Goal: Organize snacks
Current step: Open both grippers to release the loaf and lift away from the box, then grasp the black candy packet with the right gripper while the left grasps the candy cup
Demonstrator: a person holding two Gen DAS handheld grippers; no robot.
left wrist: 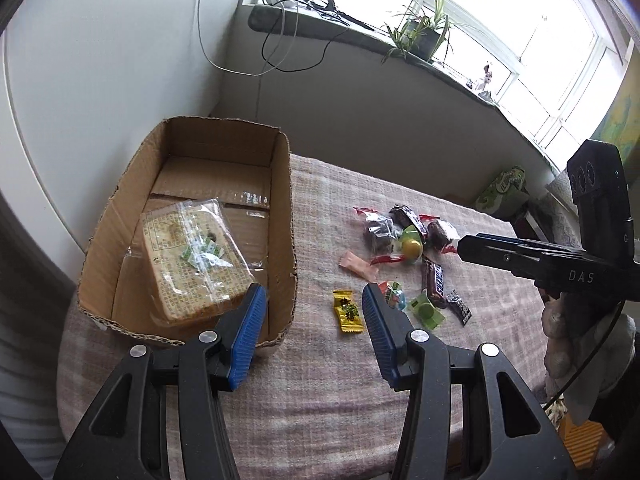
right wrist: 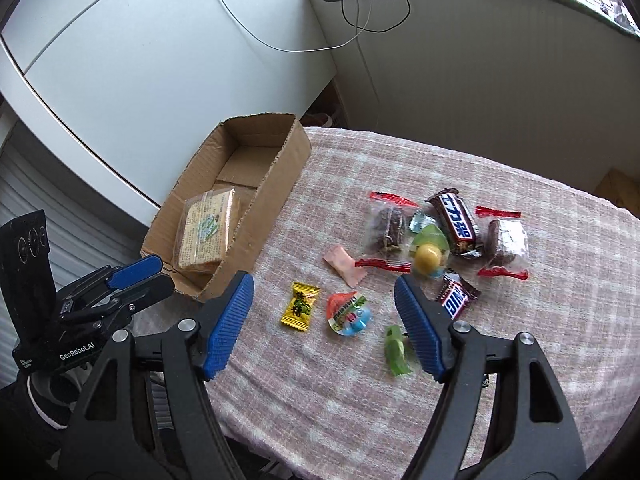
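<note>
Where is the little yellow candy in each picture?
Left wrist view: the yellow candy lies on the checked cloth, low in the middle, between the blue fingers.
Right wrist view: the same candy lies left of the middle, beside the round red sweet.
Shared landmark: the cardboard box, left of the candy in both.

"DAS" in pale letters on black body of right gripper (left wrist: 580,276), seen from left wrist cam. "GenRobot.AI" in white on black body of left gripper (right wrist: 76,346), seen from right wrist cam; smaller print beside it too tiny to read. Partial white "SNIC…" lettering on small brown chocolate bar wrapper (right wrist: 456,300). White Chinese characters on blue band of larger brown chocolate bar wrapper (right wrist: 456,220). Dark Chinese characters on yellow candy wrapper (right wrist: 301,305), not clearly legible. Print on round red-and-blue jelly cup lid (right wrist: 349,313) blurred.
</note>
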